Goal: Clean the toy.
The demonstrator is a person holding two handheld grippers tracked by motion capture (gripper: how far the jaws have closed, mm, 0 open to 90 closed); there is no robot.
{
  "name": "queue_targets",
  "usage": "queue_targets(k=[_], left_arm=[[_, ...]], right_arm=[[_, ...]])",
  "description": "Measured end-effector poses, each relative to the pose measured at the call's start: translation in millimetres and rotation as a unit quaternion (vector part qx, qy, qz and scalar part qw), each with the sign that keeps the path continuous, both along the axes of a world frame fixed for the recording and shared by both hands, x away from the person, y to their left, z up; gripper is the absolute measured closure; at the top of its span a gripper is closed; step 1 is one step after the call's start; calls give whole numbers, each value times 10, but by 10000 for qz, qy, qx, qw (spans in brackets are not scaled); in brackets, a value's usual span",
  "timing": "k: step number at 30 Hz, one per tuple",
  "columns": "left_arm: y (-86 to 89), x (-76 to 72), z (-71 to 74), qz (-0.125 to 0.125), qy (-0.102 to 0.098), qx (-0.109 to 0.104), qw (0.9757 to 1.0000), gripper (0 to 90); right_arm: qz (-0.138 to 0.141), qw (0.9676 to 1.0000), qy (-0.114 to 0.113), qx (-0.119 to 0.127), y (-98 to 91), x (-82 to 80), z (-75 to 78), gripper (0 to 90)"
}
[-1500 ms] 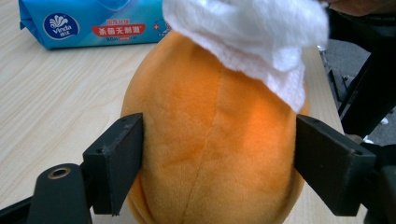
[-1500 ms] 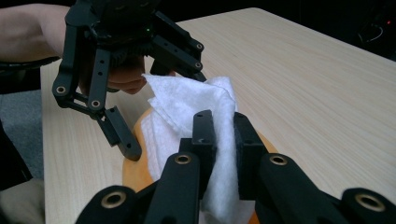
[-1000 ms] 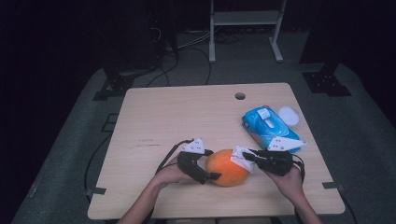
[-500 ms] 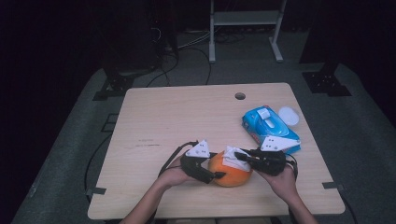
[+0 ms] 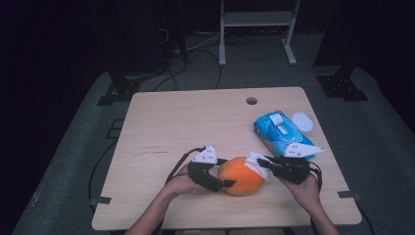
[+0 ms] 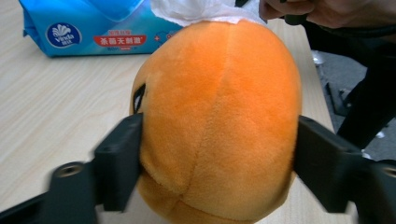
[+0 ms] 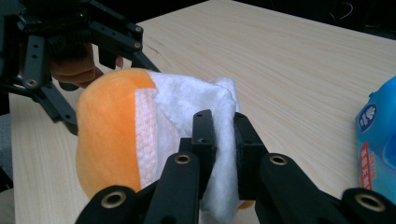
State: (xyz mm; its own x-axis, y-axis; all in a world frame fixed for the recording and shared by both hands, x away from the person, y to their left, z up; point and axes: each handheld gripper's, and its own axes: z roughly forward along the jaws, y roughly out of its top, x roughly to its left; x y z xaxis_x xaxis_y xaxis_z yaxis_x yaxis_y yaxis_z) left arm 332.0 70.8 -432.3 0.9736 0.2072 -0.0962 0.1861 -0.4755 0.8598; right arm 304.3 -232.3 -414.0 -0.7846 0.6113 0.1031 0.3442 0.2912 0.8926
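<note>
An orange plush toy lies near the table's front edge. My left gripper comes at it from the left, and its jaws touch both flanks of the plush toy. Those jaws have just been opening a little with the toy still between them. My right gripper comes from the right, shut on a white wipe. The wipe is draped over the toy's upper right side. In the right gripper view, the right gripper pinches a fold of the wipe against the plush toy.
A blue pack of wet wipes lies behind the right hand, with a white round lid beside it. The wooden table has a cable hole at its back edge. A dark floor with cables and stands surrounds the table.
The left gripper's jaws came in from a wide stance onto the plush toy's sides. The right gripper shifted the wipe slightly across the toy's top. Both hands stayed nearly in place.
</note>
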Motion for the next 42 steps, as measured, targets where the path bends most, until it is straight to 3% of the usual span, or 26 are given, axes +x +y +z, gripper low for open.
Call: queue_targets(k=[4,6,7,11,16,21,25,26,35,38,42], left_arm=[[31,44,-42,9,133,-94,9999,93],[44,63,-74,-64,211,-112,9997,95],[44,59,-82,-111,184,-113,9997,141],[13,5,-36,-144,-21,-30,9999,243],[-99,-119,70,-270,-491,220,9982,271],[-192,-189,130,-313,-694,340,9965,289],[-149,-154,108,-227,-565,311,9977,298],[-138,-141,96,-202,-506,270,9982,298],[-51,-37,20,-82,-130,136,9998,294],[-43,-25,13,-70,-89,101,9999,294],[-51,-23,17,-56,-64,95,9999,294]], right_arm=[[-26,10000,14,-52,-20,4,-15,812],[-59,10000,33,-63,-38,10,-20,812],[-54,10000,66,-47,-50,20,-20,812],[-13,9999,124,-27,-18,35,14,813],[302,9995,121,10,103,28,134,814],[674,9977,10,-17,316,-22,274,813],[768,9963,-207,-312,443,-62,329,813],[748,9966,-182,-289,429,-56,324,813],[7,9997,179,-150,-113,-76,59,812],[-132,9993,297,-174,-251,-116,-11,812],[-138,9993,326,-113,-294,-157,-30,812]])
